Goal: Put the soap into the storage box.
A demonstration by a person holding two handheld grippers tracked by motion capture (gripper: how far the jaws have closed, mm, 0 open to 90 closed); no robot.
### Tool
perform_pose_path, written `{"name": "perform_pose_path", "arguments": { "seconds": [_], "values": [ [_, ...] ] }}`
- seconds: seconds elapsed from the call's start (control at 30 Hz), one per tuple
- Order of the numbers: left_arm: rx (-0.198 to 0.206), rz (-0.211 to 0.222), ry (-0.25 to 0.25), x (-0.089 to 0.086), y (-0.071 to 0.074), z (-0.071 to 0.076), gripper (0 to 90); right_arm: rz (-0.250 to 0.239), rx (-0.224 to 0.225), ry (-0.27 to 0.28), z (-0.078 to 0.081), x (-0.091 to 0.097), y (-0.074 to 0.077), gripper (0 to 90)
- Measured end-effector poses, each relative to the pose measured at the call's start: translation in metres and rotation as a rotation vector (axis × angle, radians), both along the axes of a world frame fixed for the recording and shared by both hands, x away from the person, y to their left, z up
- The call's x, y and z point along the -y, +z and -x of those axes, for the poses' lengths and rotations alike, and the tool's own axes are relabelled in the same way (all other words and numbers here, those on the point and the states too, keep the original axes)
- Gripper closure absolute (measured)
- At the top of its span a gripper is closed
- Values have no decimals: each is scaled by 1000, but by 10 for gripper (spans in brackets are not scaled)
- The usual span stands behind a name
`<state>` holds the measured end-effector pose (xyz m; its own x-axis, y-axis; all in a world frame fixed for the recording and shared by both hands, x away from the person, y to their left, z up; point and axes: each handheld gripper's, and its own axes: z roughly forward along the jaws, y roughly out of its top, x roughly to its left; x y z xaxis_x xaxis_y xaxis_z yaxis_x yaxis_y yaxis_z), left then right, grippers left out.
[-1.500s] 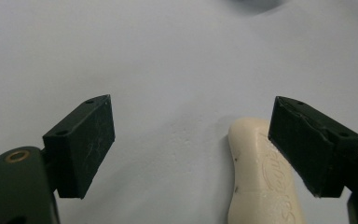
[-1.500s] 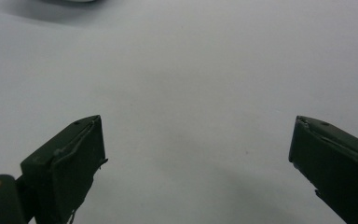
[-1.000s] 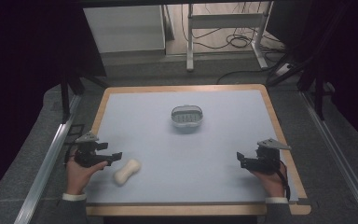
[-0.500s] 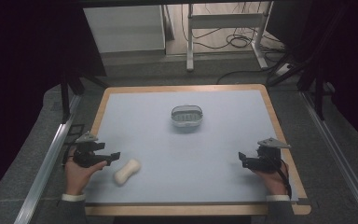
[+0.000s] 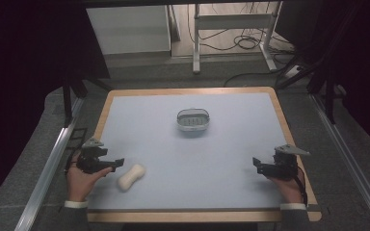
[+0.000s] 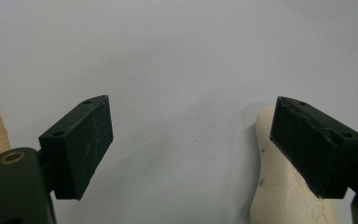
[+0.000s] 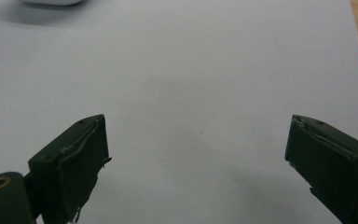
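At table's near-left corner | left gripper (image 5: 117, 163) wide open, empty, just beside cream bone-shaped piece (image 5: 131, 176) | right gripper (image 5: 256, 163) near-right, wide open, empty | bowl (image 5: 192, 120) mid-table

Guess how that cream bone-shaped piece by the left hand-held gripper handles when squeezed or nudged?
The bone-shaped piece looks solid and rounded, so probably stiff, not floppy. Its narrow waist should seat jaws well. Lying flat on the table, it seems likelier to slide or pivot than roll. Weight cannot be told.
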<state>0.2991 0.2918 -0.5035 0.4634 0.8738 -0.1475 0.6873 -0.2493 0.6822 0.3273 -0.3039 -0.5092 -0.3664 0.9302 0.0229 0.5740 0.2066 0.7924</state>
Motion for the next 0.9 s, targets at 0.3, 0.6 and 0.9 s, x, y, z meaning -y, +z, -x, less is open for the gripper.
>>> {"name": "perform_pose_path", "arguments": {
  "seconds": [0.3, 0.6, 0.9],
  "values": [
    [-24, -31, -95, 9, 21, 14, 145, 0, 20, -2, 6, 1, 0, 70],
    [-82, -64, -120, 17, 35, 20, 157, -8, 30, -4, 11, 1, 3, 70],
    [-148, -95, -162, 38, 30, 19, 179, -10, 19, 6, 9, 1, 2, 70]
  ]
}}
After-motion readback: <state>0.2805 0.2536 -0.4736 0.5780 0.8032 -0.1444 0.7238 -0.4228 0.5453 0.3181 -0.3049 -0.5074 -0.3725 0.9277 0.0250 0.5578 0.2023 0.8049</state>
